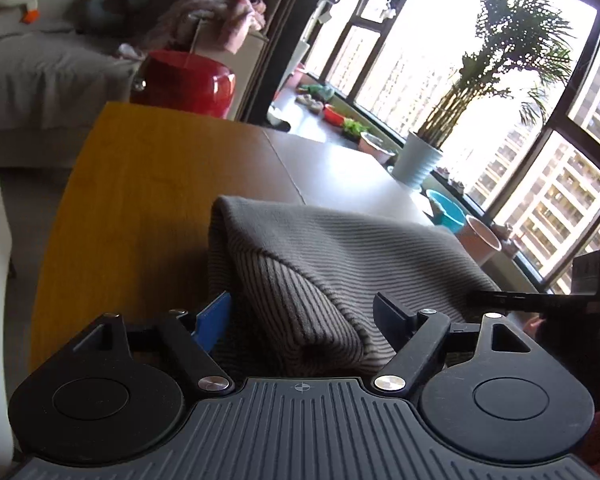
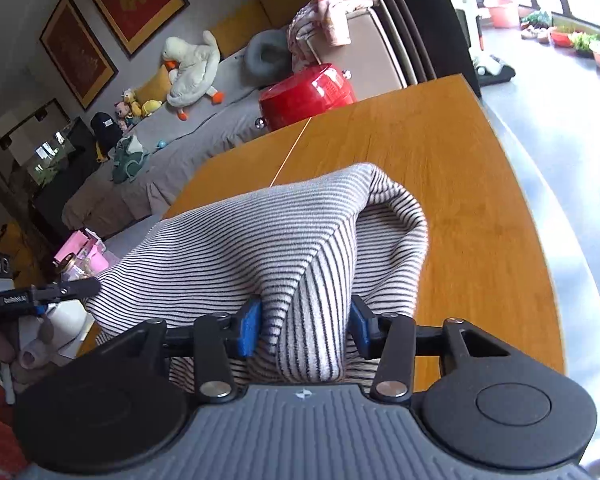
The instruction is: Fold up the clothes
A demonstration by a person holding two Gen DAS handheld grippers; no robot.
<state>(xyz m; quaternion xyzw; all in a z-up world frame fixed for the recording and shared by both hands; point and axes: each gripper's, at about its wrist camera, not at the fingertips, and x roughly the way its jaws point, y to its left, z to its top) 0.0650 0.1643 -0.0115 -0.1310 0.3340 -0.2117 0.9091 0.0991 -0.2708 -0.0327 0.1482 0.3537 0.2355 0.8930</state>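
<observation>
Here the striped garment point(image 2: 260, 236) hangs as a bunched band stretched between the two grippers, above the near part of the wooden table point(image 2: 440, 152); its long axis runs side to side from one gripper to the other, and a folded hump of it points forward, away from the cameras, over the tabletop. In the right wrist view the cloth spreads leftward from the right gripper point(image 2: 306, 328) toward the other tool, whose dark tip shows at the left edge. That right gripper is partly closed, its blue pads point(image 2: 252, 322) pressed against both sides of a thick wad of the fabric, so it has a firm hold of the garment. In the left wrist view the garment point(image 1: 340, 248) appears grey with thin dark stripes, rising in a rounded fold just ahead of the left gripper point(image 1: 304, 316) and running off to the right. The left gripper's jaws stand fairly wide, with a fat roll of cloth filling the gap between them; one blue pad point(image 1: 214, 316) lies against the cloth's left side, while the opposite finger is dark and partly covered, so whether it truly pinches the fabric cannot be told. Beyond the table stand a red stool point(image 2: 308, 94), a grey sofa point(image 2: 204, 120) and a potted palm point(image 1: 420, 160) by the window point(image 1: 500, 80).
</observation>
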